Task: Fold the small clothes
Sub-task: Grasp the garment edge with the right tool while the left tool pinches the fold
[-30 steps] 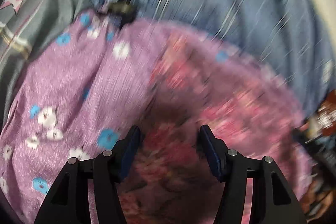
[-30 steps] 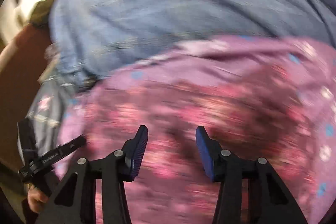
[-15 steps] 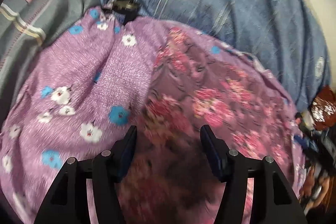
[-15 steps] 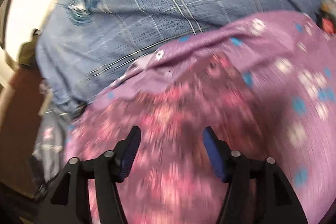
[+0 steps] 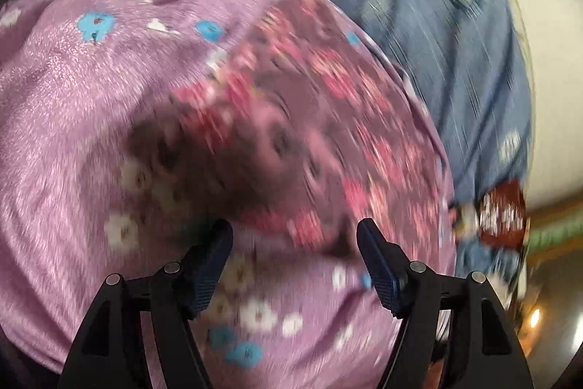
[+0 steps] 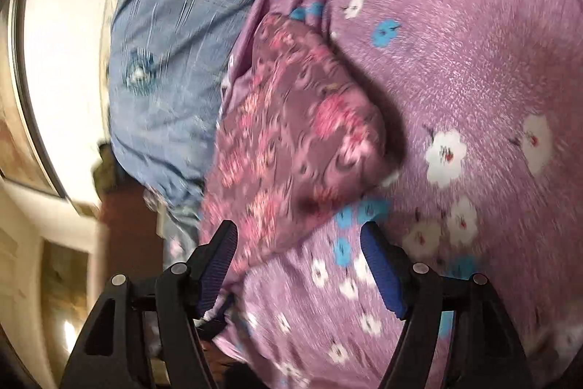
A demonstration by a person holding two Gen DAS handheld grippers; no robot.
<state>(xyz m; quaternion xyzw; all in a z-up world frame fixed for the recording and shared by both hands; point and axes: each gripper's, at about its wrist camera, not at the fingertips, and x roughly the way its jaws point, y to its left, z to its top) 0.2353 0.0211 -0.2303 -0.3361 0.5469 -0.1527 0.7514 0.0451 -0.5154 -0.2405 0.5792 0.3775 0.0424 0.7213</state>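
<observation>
A small mauve garment with pink flowers (image 5: 298, 119) lies on a lilac cloth with white and blue flowers (image 5: 73, 90). In the right wrist view the mauve garment (image 6: 291, 133) lies as a folded bundle on the lilac cloth (image 6: 473, 68). My left gripper (image 5: 295, 243) is open and empty, close above the near edge of the mauve garment. My right gripper (image 6: 298, 243) is open and empty, over the near corner of the garment where it meets the lilac cloth. Both views are motion-blurred.
A blue bedcover with pale stripes (image 5: 455, 42) lies beyond the cloths, also in the right wrist view (image 6: 175, 35). A dark red patterned item (image 5: 503, 214) sits at the bed's right edge. A white wall (image 6: 65, 61) and brown furniture (image 6: 127, 228) lie left.
Both grippers have swung and moved closer to the cloths. The mauve garment now looks bunched into a smaller folded shape. Both grippers stay open.
</observation>
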